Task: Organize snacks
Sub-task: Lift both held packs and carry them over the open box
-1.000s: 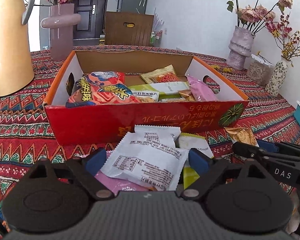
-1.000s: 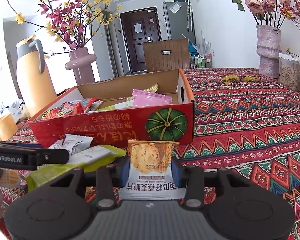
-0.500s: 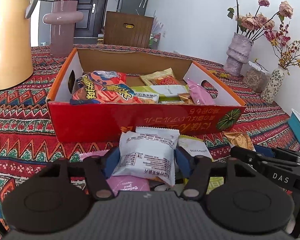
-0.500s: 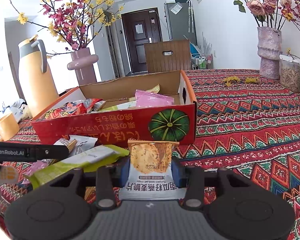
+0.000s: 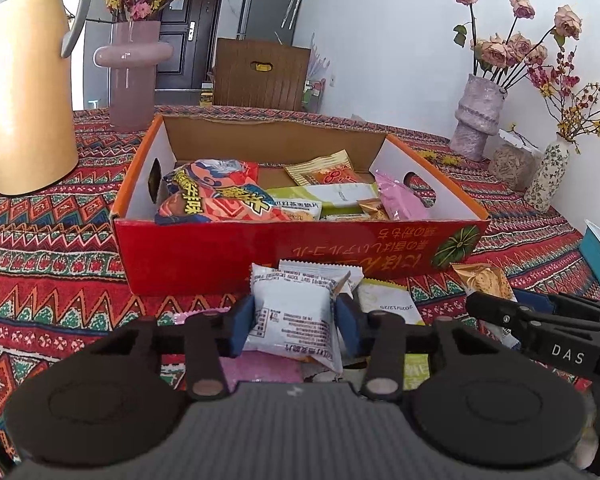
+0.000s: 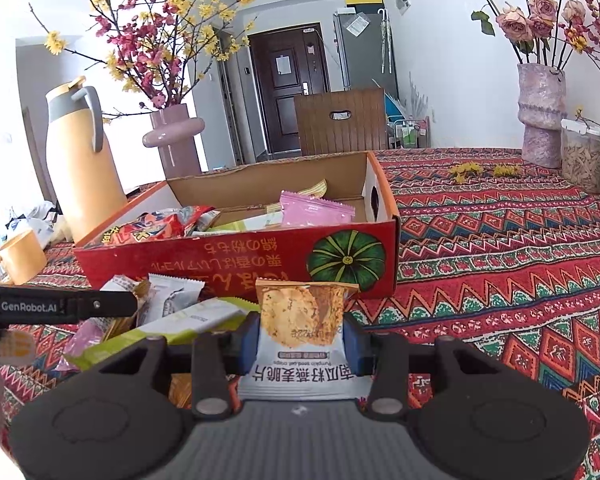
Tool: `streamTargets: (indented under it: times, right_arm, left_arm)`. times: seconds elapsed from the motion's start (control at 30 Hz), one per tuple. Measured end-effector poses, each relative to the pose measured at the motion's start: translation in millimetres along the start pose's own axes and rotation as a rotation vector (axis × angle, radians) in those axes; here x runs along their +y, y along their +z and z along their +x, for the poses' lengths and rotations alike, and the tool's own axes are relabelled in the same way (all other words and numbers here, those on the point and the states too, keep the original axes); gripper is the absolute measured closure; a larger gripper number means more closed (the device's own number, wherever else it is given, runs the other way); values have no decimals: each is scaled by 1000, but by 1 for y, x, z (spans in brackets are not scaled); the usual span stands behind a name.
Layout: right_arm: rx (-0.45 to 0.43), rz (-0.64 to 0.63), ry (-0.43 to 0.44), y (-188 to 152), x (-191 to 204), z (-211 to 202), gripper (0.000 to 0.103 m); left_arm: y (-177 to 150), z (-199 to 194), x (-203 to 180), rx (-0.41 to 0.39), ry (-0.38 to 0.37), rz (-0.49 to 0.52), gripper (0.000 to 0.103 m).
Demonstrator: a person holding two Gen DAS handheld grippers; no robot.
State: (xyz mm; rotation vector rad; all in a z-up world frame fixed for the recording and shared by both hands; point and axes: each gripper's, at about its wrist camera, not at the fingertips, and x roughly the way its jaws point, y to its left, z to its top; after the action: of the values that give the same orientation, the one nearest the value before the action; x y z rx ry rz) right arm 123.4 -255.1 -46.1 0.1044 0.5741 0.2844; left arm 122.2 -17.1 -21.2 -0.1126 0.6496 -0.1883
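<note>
The left gripper [image 5: 296, 322] has its blue pads against both sides of a white snack packet [image 5: 294, 316] and its jaws are closing on it. The packet is small and puffy, with crimped ends and black print on the face turned toward the camera; it stands upright between the pads. Just beyond the fingertips stands a red cardboard box [image 5: 220, 252] with a pumpkin picture on its front wall. Inside it, from left to right, lie a large red and orange bag [image 5: 216, 196], a pale green pack [image 5: 332, 196] and a pink packet [image 5: 400, 200]. Under and beside the left gripper more snacks lie loose on the patterned tablecloth [image 5: 48, 248]: a pink packet [image 5: 260, 368] below and a green and white pack [image 5: 388, 304] to the right.

The right gripper [image 6: 303, 336] is clamped on a cracker packet [image 6: 302, 320], which has an orange top edge, a picture of a golden cracker and a white lower part with dark lettering. It is held upright, with the red box just ahead of it and the loose pile of snacks to its left.
</note>
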Motion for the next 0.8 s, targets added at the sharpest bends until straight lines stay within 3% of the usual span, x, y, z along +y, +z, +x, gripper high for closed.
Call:
streamTargets:
  times: [0.43,0.8]
  right_arm:
    - [-84,-24,-1,23,4,-8,61]
    - [-150,-45,-9,54,9,3,61]
  left_arm:
    - [24,-34,-13,-132,-11,19,58]
    - [54,-30,-18,-187,31,22,58]
